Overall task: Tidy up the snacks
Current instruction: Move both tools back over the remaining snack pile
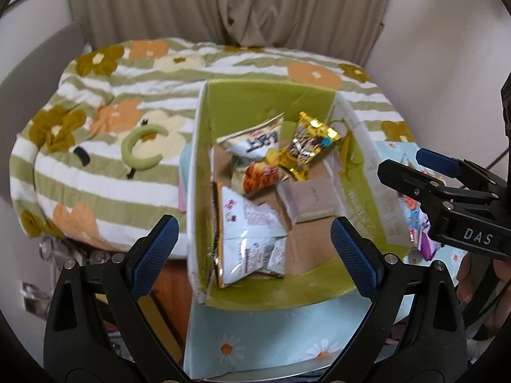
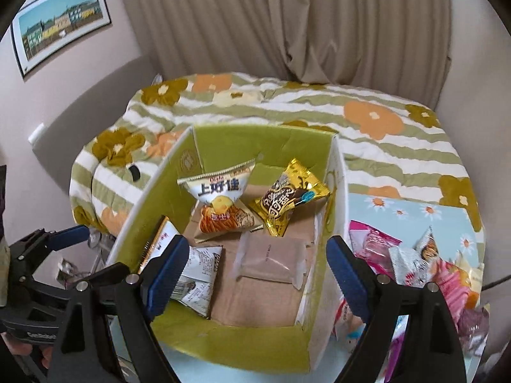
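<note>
An open cardboard box with green inner walls (image 1: 242, 102) (image 2: 223, 140) stands on a table. Inside lie a white chip bag (image 1: 252, 142) (image 2: 220, 188), a gold packet (image 1: 306, 146) (image 2: 287, 198), a white packet (image 1: 252, 239) (image 2: 198, 281) and a pale flat pack (image 1: 311, 199) (image 2: 270, 260). My left gripper (image 1: 255, 249) is open and empty above the box's near end. My right gripper (image 2: 258, 274) is open and empty over the box; it also shows in the left wrist view (image 1: 415, 162). Loose snack packs (image 2: 412, 261) (image 1: 418, 223) lie right of the box.
The table has a light blue daisy cloth (image 1: 274, 341) (image 2: 415, 214). Behind it is a bed with a green striped flower quilt (image 1: 105, 146) (image 2: 383, 140) and a green curved cushion (image 1: 143, 150). Curtains (image 2: 287, 25) hang at the back. A framed picture (image 2: 60, 25) hangs on the left wall.
</note>
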`<action>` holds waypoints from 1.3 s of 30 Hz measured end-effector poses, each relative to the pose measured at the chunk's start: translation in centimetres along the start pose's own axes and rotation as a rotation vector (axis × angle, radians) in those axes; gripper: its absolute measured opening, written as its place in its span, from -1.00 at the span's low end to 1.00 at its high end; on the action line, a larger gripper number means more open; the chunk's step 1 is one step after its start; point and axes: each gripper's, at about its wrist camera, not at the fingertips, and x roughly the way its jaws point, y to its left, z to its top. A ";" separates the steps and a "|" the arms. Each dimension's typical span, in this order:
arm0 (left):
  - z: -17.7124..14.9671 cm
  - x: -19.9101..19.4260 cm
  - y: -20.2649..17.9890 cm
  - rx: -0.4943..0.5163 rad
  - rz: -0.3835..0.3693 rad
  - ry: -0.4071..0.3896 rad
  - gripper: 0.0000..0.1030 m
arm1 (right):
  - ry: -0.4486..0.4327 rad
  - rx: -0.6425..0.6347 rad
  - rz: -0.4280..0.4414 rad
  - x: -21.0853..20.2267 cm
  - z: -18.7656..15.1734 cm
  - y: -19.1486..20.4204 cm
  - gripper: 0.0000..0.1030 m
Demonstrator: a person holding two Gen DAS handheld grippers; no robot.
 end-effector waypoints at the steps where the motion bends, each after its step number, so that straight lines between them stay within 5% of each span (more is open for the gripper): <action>1: 0.1 -0.3 -0.4 0.011 -0.005 -0.011 0.86 | -0.013 0.005 -0.007 -0.6 -0.1 0.0 0.66; 11: -0.3 -1.6 -7.6 0.077 -0.062 -0.048 0.86 | -0.087 0.047 -0.071 -6.8 -2.7 -3.7 0.66; 24: -3.2 -0.4 -21.2 0.053 -0.133 -0.005 0.86 | -0.064 0.083 -0.172 -13.7 -8.8 -16.8 0.66; 39: -7.6 6.1 -32.6 0.046 -0.162 0.112 0.86 | 0.045 0.163 -0.194 -13.2 -15.3 -29.2 0.66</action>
